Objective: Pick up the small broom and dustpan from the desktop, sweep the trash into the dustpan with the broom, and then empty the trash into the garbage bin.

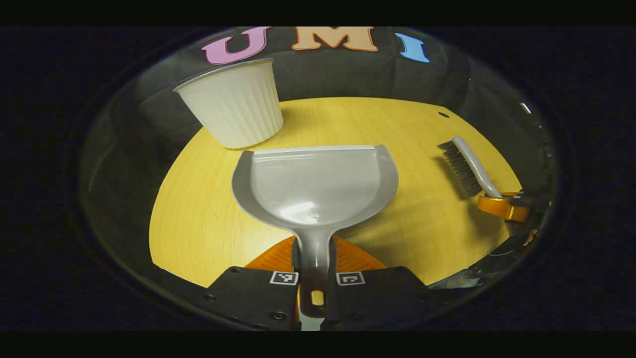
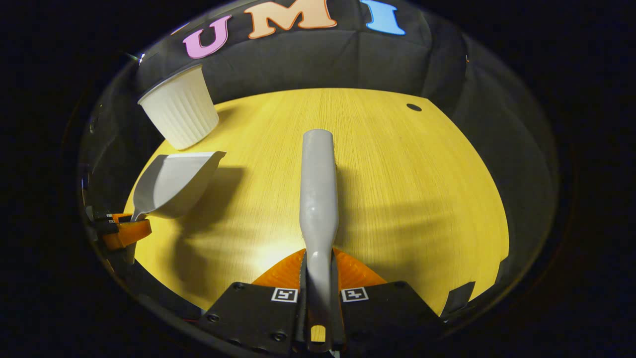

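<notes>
So the left gripper [image 1: 314, 271] has both orange fingers clamped on the handle of the grey dustpan [image 1: 318, 189], and the pan sticks out forward over the wooden desktop [image 1: 198, 219]; looks empty inside, just glare on the plastic; its front lip sits just short of the white ribbed garbage bin [image 1: 233, 104], which stands at the far left edge of the desktop. Right gripper [image 2: 318, 271] is same deal, fingers closed tight on the handle of the small broom [image 2: 319, 184], grey back of it facing up; from the left gripper view you can see the dark bristles pointing down and to the left; can't tell if they touch the wood.
</notes>
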### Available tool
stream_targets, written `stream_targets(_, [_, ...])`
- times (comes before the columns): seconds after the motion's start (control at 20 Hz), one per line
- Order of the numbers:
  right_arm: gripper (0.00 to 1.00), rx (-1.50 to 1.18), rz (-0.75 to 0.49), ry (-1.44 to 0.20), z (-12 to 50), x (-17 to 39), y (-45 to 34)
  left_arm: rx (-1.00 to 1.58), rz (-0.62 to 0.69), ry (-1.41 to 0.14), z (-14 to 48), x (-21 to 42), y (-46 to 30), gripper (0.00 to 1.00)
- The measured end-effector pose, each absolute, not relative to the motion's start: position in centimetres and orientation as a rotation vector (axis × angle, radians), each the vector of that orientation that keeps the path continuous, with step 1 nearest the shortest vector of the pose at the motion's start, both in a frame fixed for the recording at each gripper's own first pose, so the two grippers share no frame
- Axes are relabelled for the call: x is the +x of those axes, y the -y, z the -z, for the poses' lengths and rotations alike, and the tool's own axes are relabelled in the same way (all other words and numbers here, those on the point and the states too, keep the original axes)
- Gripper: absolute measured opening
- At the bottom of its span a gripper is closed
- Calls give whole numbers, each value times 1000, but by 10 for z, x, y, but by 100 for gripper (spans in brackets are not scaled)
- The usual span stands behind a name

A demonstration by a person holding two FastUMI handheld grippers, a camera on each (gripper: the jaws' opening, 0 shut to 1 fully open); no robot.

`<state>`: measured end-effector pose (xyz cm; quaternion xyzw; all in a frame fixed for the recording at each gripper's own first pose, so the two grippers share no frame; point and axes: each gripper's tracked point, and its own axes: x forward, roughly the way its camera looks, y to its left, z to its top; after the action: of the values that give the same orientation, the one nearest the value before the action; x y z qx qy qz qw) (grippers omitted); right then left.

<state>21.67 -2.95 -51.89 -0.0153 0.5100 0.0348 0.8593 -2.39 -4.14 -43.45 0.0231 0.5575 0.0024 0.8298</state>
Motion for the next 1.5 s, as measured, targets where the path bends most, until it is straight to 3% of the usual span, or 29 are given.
stream_targets(0.4, [16,-105,-60,-1152,488,218,29,44,-12,-1221,431,-17,40,15])
stream_targets(0.6, [18,-113,-65,-1159,487,220,30,45,-27,-1211,430,-15,43,21])
stream_targets(0.8, [32,-162,-88,-1135,475,219,32,79,-40,-1173,428,-14,41,28])
stream_targets(0.85, [43,-177,-90,-1120,471,221,32,82,-30,-1151,424,-10,42,36])
stream_targets(0.95, [64,-185,-94,-1084,459,224,28,104,-32,-1111,422,-1,43,79])
stream_targets(1.0, [67,-186,-97,-1059,453,224,28,123,-42,-1087,414,-6,43,100])
stream_targets(1.05, [85,-182,-99,-1033,445,226,25,128,-43,-1062,405,-5,44,96])
stream_targets(1.1, [92,-176,-99,-1002,439,227,24,131,-43,-1030,397,-3,45,95])
stream_targets(1.25, [94,-133,-118,-856,399,237,17,141,-75,-873,360,10,43,95])
stream_targets(1.45, [93,-67,-159,-451,293,248,11,67,-122,-538,257,24,56,95])
stream_targets(1.5, [93,-64,-167,-365,268,247,11,60,-133,-463,231,26,58,100])
